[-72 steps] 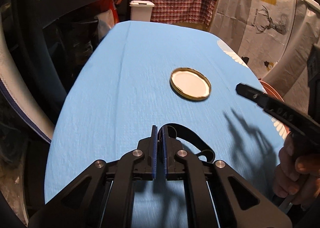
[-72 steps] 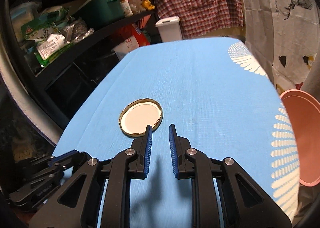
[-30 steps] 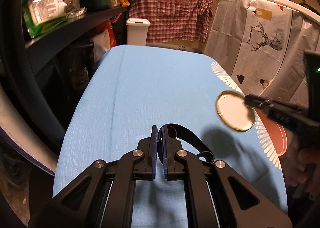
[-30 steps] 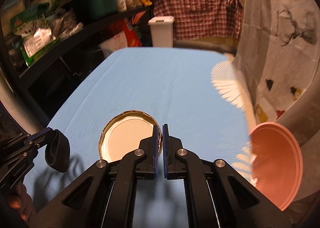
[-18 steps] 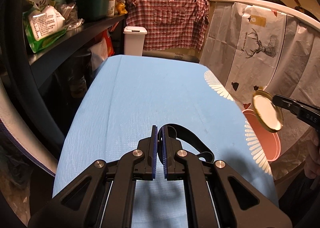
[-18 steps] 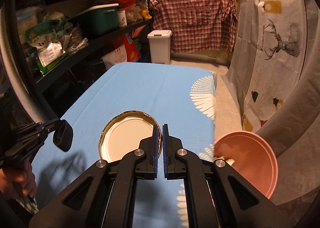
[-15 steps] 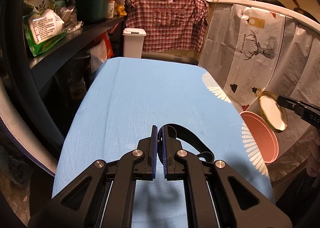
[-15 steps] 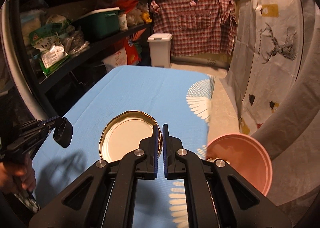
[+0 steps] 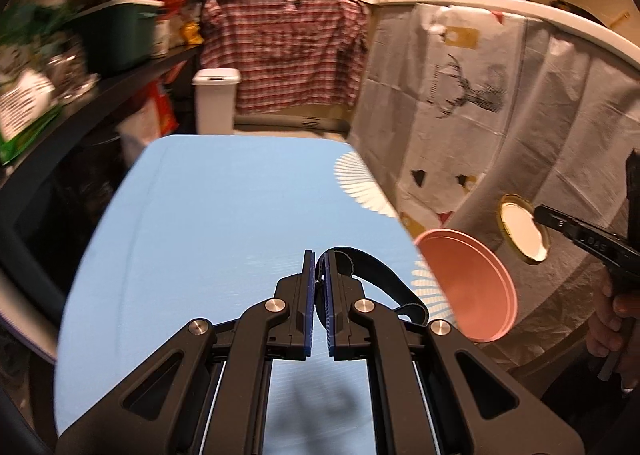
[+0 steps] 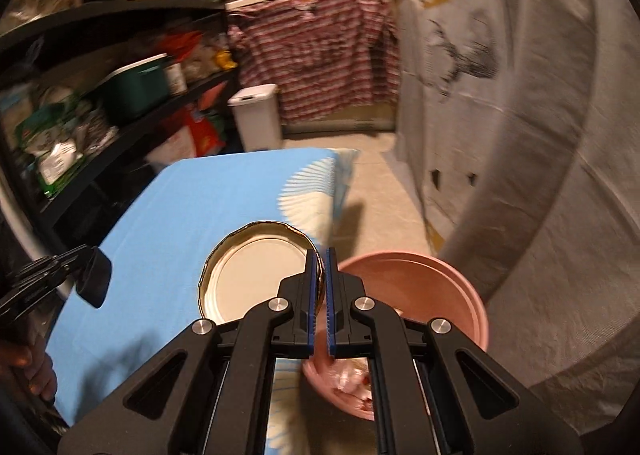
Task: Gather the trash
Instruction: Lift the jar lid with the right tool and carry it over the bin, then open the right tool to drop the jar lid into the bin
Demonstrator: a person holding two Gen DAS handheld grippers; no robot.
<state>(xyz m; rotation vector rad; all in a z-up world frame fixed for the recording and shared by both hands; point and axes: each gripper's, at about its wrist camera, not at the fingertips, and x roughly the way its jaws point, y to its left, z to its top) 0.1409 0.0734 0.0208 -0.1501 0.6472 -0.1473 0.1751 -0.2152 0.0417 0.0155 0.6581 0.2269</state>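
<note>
Since 2.4 s ago, the right gripper (image 10: pixel 319 295) has lifted the jar lid (image 10: pixel 256 275) off the blue worktop (image 9: pixel 224 223); now, pinched by its rim between narrow fingers, it hangs left of them, beside the pink bin (image 10: pixel 424 279). Left gripper (image 9: pixel 317 295) clamps a black strap (image 9: pixel 372 275). An early release could drop it outside.

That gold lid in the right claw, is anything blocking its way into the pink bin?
Nothing visible. The right gripper holds the lid by its rim in open air, just left of the pink bin's open mouth; only crumpled wrappers lie inside.
</note>
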